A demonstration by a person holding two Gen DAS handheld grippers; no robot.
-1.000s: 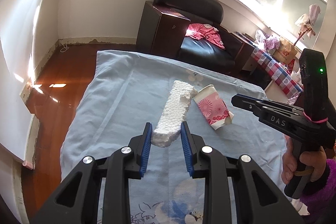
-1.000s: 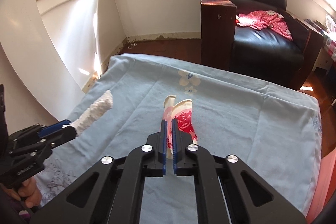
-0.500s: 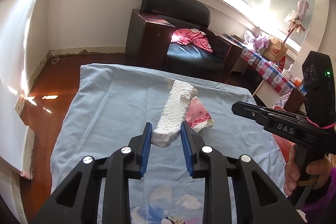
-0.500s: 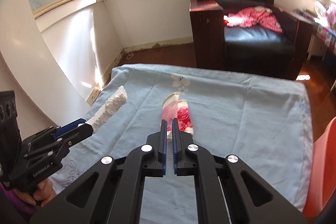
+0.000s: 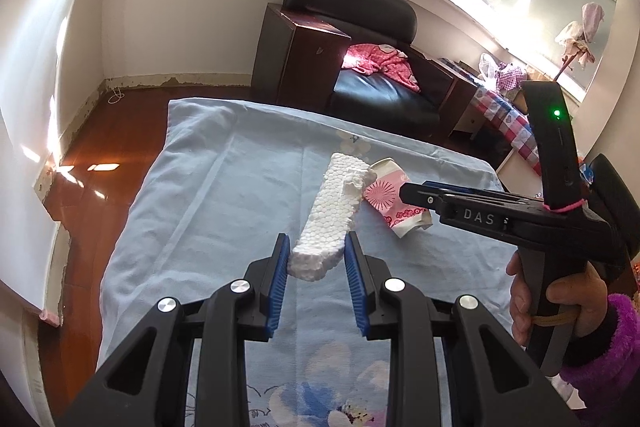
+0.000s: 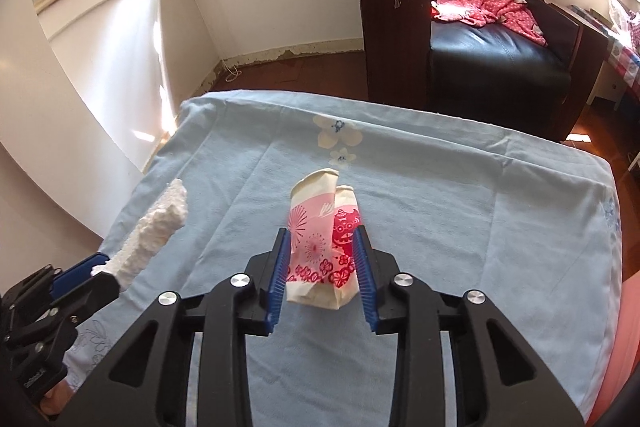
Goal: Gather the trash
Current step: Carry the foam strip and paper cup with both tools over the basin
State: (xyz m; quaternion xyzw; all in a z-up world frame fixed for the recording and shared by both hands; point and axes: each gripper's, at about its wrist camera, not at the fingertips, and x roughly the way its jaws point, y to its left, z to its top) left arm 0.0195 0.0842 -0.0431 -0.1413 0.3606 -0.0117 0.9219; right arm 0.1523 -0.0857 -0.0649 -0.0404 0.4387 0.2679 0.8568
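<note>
left claw (image 5: 316, 259): jaws apart just enough to bracket the near end of the foam (image 5: 334, 211), blue pads (image 5: 280, 267) close on either side; left pad looks to touch it, contact on the right unclear, so a firm clamp can't be told. foam runs straight out ahead of the claw, far end up beside the cup (image 5: 390, 197); whether it rests on the sheet (image 5: 192, 211) or is lifted can't be told. judgement: foam is very light, stiff but crumbly, beaded surface sheds bits, broken far end already ragged. hold it across the narrow width near the end, as now, with a light squeeze; too much bite would dent or snap it, and a long piece held by one end may swing. right claw (image 6: 320, 267): jaws apart, pads (image 6: 362, 259) flanking a crushed paper cup (image 6: 320, 239), pink and red print, lying between the fingers with its mouth pointing away; gaps show on both sides, so no grip. the cup's base end sits nearest the claw. judgement: cup is light, soft, already flattened and creased, will collapse further rather than resist; take it across the flattened body mid-length, where the layers stack. slightly waxy face could slip, so close fully. to the right of this claw, an orange edge (image 6: 624, 347), possibly a bin.
</note>
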